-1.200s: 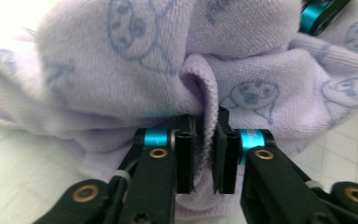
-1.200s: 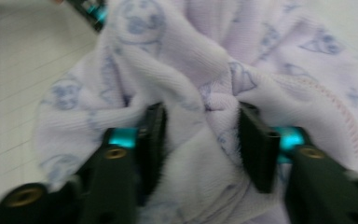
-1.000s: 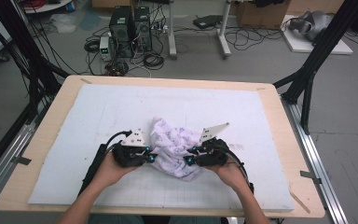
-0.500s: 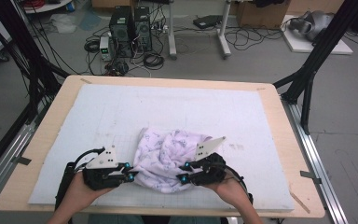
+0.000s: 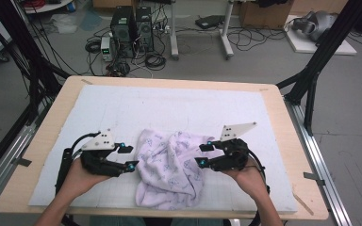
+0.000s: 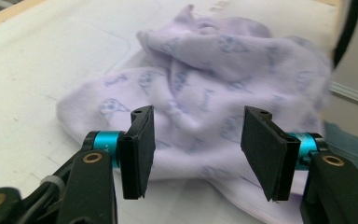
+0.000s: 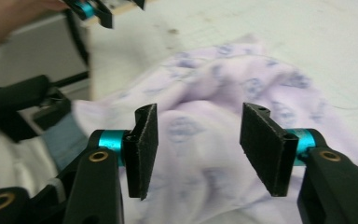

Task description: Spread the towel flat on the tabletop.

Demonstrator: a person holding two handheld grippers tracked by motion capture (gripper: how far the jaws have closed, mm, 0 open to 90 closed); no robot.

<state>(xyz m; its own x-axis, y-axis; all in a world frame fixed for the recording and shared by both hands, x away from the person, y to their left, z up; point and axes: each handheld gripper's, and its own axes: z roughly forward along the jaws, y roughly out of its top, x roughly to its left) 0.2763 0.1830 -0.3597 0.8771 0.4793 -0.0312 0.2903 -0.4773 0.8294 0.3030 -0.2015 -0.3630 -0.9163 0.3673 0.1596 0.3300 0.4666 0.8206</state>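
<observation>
Soft printed cloth (image 5: pixel 169 172) released, lying crumpled between the two grippers

The left gripper (image 5: pixel 126 157) and right gripper (image 5: pixel 204 154) have just been opening; each pair of jaws stands apart with nothing clamped, the cloth lying just ahead of the pads on the white mat (image 5: pixel 169 108). It is judged light, limp and easily bunched, and is best taken at an outer hem or corner, one at each side.

The crumpled lilac cloth (image 5: pixel 172 167) near the white mat's (image 5: pixel 179 106) front edge is your only obstacle. Your left gripper (image 5: pixel 126 157) and right gripper (image 5: pixel 202 154) flank it, jaws apart with nothing between them. The mat's far half and both side edges lie bare.
</observation>
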